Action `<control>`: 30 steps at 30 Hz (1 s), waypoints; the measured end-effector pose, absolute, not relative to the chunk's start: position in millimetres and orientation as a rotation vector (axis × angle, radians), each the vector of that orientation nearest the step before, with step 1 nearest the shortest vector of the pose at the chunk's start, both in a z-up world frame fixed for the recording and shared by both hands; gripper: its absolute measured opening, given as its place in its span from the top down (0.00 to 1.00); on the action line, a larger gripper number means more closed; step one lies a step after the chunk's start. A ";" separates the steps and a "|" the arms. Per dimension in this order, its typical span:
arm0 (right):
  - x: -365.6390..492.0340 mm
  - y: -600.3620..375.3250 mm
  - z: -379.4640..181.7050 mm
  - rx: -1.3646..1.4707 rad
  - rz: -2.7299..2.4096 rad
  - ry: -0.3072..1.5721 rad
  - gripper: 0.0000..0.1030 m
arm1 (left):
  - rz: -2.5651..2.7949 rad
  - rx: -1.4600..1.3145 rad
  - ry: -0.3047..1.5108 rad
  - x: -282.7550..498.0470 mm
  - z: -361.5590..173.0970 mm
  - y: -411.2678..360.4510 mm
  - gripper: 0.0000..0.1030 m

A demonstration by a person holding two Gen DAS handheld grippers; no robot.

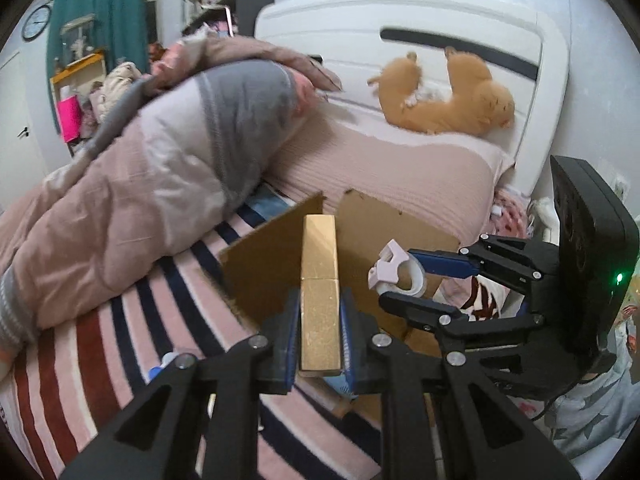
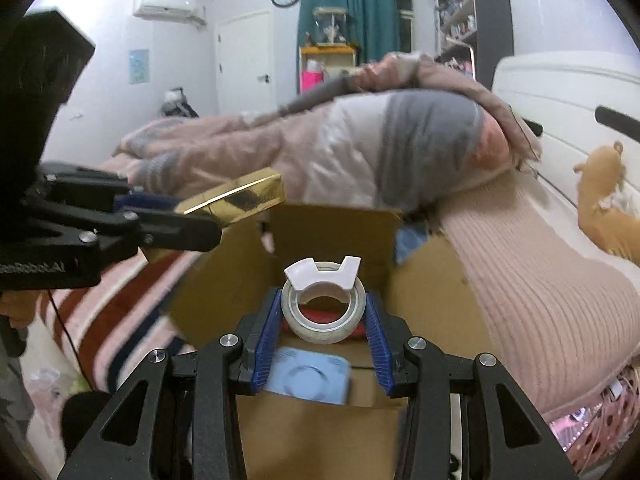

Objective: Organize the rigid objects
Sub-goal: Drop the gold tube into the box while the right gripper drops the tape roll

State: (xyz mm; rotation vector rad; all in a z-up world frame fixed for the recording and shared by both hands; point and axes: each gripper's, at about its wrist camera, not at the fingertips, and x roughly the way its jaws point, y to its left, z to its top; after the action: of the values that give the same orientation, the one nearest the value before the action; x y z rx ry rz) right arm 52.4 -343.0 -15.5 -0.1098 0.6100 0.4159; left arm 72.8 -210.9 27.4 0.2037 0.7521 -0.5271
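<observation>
My left gripper (image 1: 320, 312) is shut on a long gold box (image 1: 319, 280), held above the left flap of an open cardboard box (image 1: 260, 276). In the right wrist view the gold box (image 2: 240, 198) shows at the left, above the cardboard box (image 2: 332, 236). My right gripper (image 2: 324, 312) is shut on a roll of clear tape with a white dispenser (image 2: 323, 308), held over the box opening. The tape roll (image 1: 396, 274) also shows in the left wrist view, to the right of the gold box. A light blue object (image 2: 308, 376) and a red object (image 2: 316, 316) lie inside the box.
The cardboard box stands on a striped bed sheet (image 1: 120, 344). A bunched pink and grey quilt (image 1: 160, 160) lies to the left, a pink pillow (image 1: 400, 172) behind, and an orange plush toy (image 1: 448, 96) against the white headboard (image 1: 400, 12).
</observation>
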 end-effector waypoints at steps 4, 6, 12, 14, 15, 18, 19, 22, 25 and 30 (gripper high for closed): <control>66.1 -357.7 -33.3 -0.114 0.410 0.648 0.64 | -0.511 0.238 0.816 94.4 9.8 -227.8 0.85; 71.1 -359.2 -38.5 -0.119 0.412 0.652 0.64 | -0.508 0.249 0.837 100.7 4.0 -231.4 0.85; 82.8 -357.5 -49.1 -0.125 0.420 0.665 0.59 | -0.481 0.291 0.871 113.5 -8.7 -237.9 0.85; 84.1 -354.7 -49.8 -0.123 0.432 0.664 0.57 | -0.472 0.305 0.874 114.6 -12.4 -238.9 0.85; 83.9 -353.4 -50.2 -0.126 0.439 0.663 0.57 | -0.469 0.314 0.875 115.2 -14.1 -239.5 0.85; 84.6 -350.0 -51.0 -0.130 0.457 0.662 0.56 | -0.470 0.315 0.872 116.5 -15.0 -239.6 0.85; 84.9 -349.7 -51.4 -0.128 0.461 0.664 0.56 | -0.469 0.310 0.869 116.5 -13.7 -238.8 0.85; 84.1 -348.6 -51.5 -0.127 0.465 0.671 0.56 | -0.469 0.286 0.864 116.1 -7.9 -233.8 0.82; 81.6 -347.8 -49.9 -0.130 0.463 0.675 0.55 | -0.470 0.260 0.847 111.5 1.1 -224.9 0.68; 71.5 -342.7 -37.4 -0.135 0.461 0.670 0.55 | -0.447 0.217 0.783 95.2 24.9 -198.6 0.47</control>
State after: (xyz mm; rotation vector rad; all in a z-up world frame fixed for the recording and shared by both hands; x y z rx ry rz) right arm 71.5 -342.7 -37.4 -0.1354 0.6700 0.4613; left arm 95.2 -198.6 24.9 0.2168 0.7835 -0.4470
